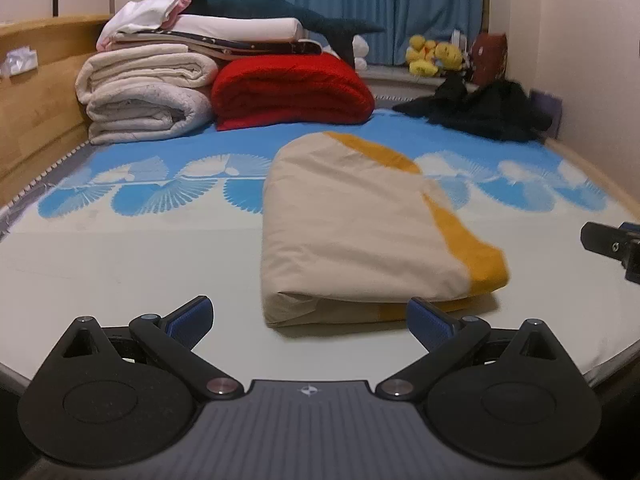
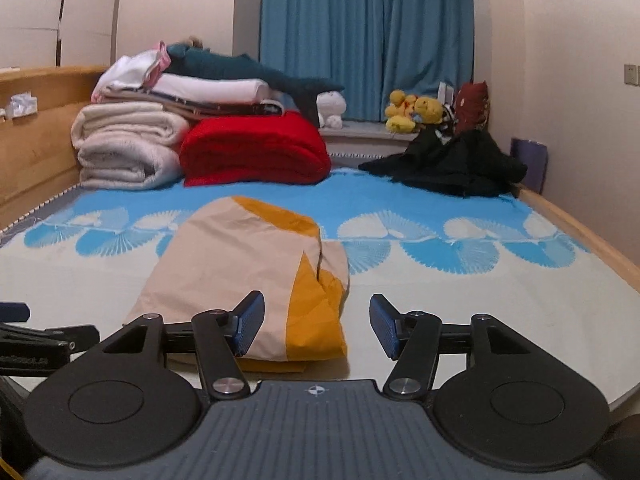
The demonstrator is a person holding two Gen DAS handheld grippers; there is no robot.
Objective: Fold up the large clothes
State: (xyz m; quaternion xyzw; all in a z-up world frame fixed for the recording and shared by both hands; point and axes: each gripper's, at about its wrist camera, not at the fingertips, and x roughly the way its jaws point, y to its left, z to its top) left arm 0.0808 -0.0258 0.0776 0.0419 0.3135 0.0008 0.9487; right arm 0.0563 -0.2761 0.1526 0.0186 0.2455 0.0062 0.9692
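Note:
A beige and mustard-yellow garment [image 1: 360, 232] lies folded into a compact rectangle on the bed sheet [image 1: 120, 264], its folded edge nearest me. It also shows in the right wrist view [image 2: 248, 276]. My left gripper [image 1: 310, 322] is open and empty, just in front of the garment's near edge. My right gripper [image 2: 316, 330] is open and empty, at the garment's near right corner. The right gripper's tip shows at the right edge of the left wrist view [image 1: 612, 246].
Folded white quilts [image 1: 144, 92] and a red blanket [image 1: 292, 92] are stacked at the head of the bed by the wooden headboard [image 1: 36, 80]. A crumpled black garment [image 1: 480, 112] lies at the far right. Plush toys [image 1: 432, 56] sit below the blue curtain [image 1: 376, 4].

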